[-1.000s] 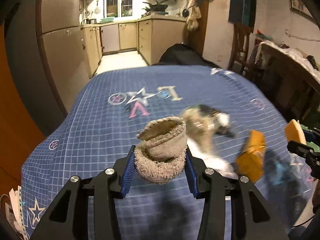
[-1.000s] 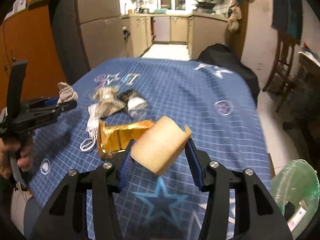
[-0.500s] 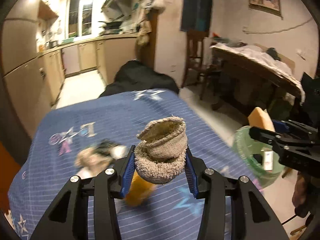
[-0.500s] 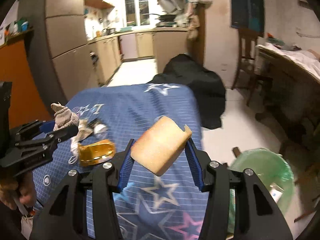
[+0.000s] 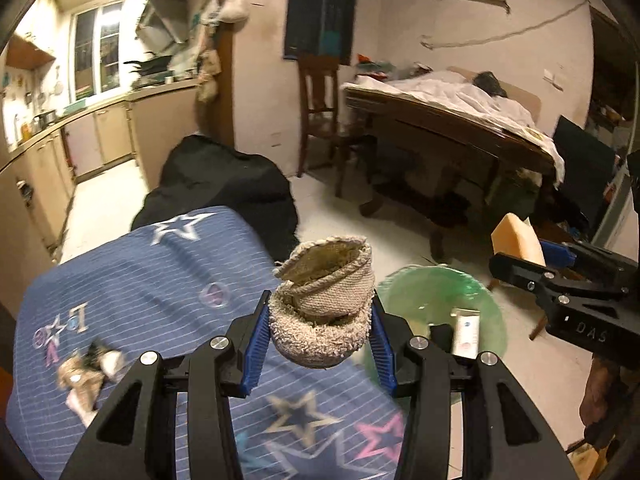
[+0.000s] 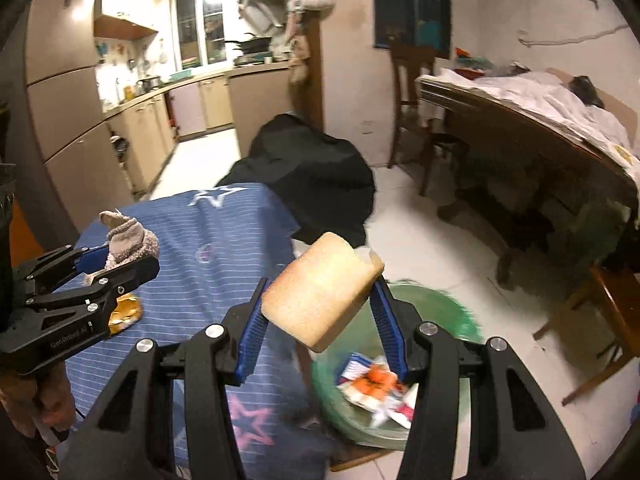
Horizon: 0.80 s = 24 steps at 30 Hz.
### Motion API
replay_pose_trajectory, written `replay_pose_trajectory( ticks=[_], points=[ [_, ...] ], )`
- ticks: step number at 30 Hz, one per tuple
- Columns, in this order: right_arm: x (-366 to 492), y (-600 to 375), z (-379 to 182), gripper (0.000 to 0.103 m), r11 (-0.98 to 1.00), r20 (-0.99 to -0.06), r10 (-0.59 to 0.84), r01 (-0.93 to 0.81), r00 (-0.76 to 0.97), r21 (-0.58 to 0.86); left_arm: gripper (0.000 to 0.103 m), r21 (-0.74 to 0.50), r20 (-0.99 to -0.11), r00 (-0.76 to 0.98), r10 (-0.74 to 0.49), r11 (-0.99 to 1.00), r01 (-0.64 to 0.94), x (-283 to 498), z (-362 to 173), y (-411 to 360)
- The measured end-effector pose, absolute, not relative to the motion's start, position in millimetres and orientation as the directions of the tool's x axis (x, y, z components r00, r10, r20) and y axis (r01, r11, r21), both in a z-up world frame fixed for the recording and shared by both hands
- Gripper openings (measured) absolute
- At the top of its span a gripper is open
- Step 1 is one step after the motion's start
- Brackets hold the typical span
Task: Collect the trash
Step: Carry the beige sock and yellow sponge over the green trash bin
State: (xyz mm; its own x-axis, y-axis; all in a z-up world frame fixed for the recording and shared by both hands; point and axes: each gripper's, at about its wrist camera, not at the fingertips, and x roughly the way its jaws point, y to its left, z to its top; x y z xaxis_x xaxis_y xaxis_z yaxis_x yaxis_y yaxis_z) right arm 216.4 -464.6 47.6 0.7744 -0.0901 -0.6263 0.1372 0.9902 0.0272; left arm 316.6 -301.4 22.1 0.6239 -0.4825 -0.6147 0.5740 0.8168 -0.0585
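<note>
My left gripper (image 5: 318,338) is shut on a rolled beige sock (image 5: 324,312), held above the right edge of the blue star-patterned table (image 5: 160,280). My right gripper (image 6: 320,316) is shut on a tan sponge block (image 6: 320,298), held over the table corner beside a green-lined trash bin (image 6: 440,308). The bin (image 5: 440,292) stands on the floor just right of the table and holds several wrappers (image 6: 372,388). Each gripper shows in the other's view: the right gripper (image 5: 532,256) at the right, the left gripper (image 6: 112,268) at the left. More trash (image 5: 86,372) lies on the table at the left.
A black bag (image 6: 312,176) lies slumped on the floor past the table's far end. A dark wooden table (image 5: 448,136) with white cloth and a wooden chair (image 5: 320,108) stand to the right. A gold wrapper (image 6: 126,314) lies on the blue table. Kitchen cabinets (image 6: 200,104) line the back.
Both grippers have swung right and risen, from over the table's trash pile to the table's right edge near the green bin. Each keeps the same hold on its item.
</note>
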Motion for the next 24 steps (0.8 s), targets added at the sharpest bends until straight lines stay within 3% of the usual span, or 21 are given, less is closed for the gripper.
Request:
replay_pose_trajectory(
  ticks=[11,24],
  points=[
    [221.2,-549.1,25.2,0.048,0.97,-0.726,-0.104,0.229,0.679,0.076,0.046,-0.065,-0.681,0.519,-0.516,0.749,0.659,326.3,14.5,-410.6],
    [249.4,-589.8,-13.3,0.048,0.969,-0.837,-0.017,0.216,0.547,0.122,0.046,-0.093,-0.801,0.365,-0.474,0.701,0.707,368.1,-46.5,-483.1]
  ],
)
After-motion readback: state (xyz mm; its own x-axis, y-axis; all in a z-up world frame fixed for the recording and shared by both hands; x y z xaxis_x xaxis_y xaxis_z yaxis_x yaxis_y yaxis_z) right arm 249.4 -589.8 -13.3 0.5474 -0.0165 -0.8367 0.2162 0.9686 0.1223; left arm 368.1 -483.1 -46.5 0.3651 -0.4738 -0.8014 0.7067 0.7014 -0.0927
